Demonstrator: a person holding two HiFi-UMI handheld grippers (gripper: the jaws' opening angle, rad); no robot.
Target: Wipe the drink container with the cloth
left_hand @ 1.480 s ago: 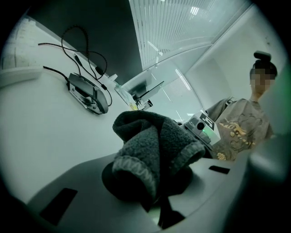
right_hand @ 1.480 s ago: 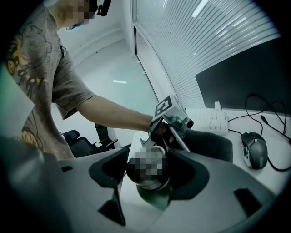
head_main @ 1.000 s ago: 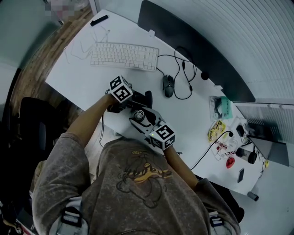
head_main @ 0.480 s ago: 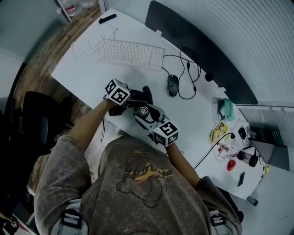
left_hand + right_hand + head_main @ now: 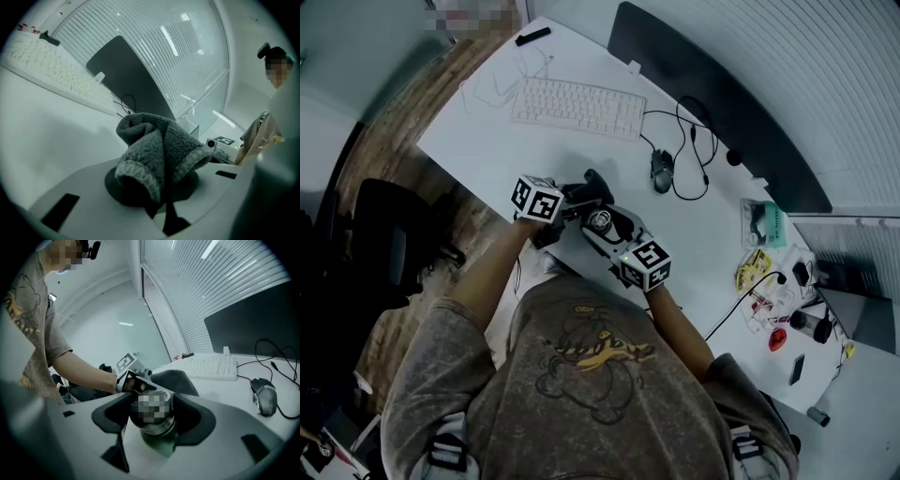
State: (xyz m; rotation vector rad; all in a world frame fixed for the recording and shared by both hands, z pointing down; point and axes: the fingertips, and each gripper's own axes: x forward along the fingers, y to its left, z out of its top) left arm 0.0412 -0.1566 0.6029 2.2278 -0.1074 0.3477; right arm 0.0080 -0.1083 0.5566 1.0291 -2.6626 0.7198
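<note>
Left gripper (image 5: 157, 190) clamps cloth (image 5: 157, 147); right gripper (image 5: 152, 417) clamps drink container (image 5: 159, 440) over white desk (image 5: 487, 136) bearing keyboard (image 5: 577, 106); wooden floor (image 5: 389, 141) alongside.

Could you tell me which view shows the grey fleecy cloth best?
Left gripper view: the grey fleecy cloth fills the centre, pinched in the left gripper. Right gripper view shows one fold behind the green bottle; head view, a dark scrap.
</note>
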